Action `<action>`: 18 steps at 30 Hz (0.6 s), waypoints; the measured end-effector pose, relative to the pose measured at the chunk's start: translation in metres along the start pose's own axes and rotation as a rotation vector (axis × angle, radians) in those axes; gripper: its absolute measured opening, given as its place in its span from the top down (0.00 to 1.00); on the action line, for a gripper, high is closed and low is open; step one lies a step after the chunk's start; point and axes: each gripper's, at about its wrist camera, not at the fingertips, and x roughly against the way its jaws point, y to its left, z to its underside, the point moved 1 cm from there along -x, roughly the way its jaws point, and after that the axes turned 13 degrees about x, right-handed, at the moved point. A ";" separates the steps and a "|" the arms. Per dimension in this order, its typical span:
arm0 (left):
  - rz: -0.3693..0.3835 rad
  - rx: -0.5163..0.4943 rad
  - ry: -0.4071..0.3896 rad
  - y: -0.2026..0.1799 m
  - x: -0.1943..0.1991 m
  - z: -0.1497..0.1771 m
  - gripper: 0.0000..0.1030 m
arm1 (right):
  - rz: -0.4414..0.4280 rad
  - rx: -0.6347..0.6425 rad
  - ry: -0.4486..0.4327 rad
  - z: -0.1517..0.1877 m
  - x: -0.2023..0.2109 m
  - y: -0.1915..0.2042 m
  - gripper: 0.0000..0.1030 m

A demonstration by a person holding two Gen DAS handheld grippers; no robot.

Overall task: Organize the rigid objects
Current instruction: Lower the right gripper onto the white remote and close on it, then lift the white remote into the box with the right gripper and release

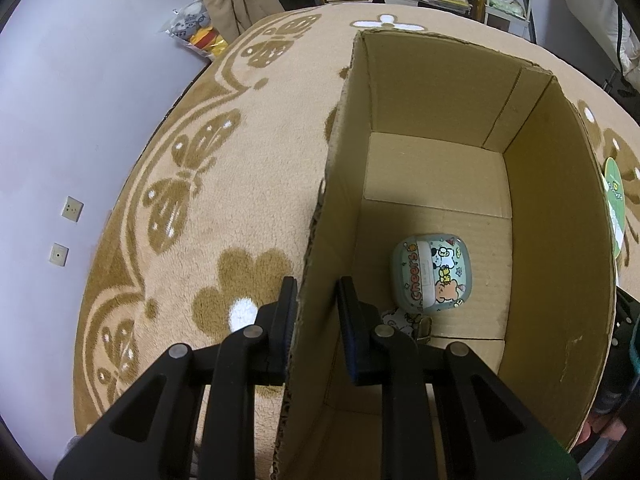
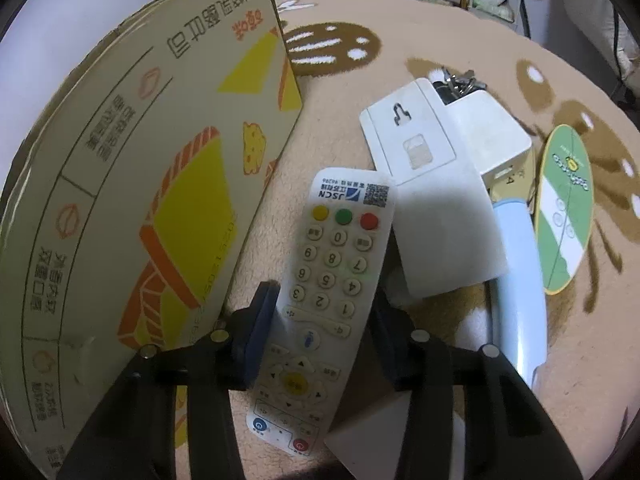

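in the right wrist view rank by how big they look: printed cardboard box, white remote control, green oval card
1. Printed cardboard box, by far the largest.
2. White remote control, though it lies nearest the camera.
3. Green oval card.

My tan carpet [image 1: 248, 184] carries brown butterflies and flowers; my brown cardboard box [image 2: 132, 184] bears yellow-and-orange toast art, beside my white remote [image 2: 336, 280] with yellow, green, red buttons.
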 end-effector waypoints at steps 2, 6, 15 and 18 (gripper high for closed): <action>0.000 -0.001 -0.002 0.000 0.000 0.001 0.81 | 0.003 -0.017 -0.010 0.000 0.002 0.000 0.53; 0.003 0.006 0.001 0.000 0.000 0.001 0.81 | -0.024 -0.063 -0.032 0.002 0.011 -0.005 0.56; -0.005 -0.001 -0.003 -0.003 0.001 0.002 0.81 | -0.070 -0.135 -0.099 0.007 0.036 -0.020 0.56; -0.005 -0.001 -0.003 -0.003 0.001 0.002 0.81 | -0.068 -0.145 -0.126 0.002 0.046 -0.023 0.57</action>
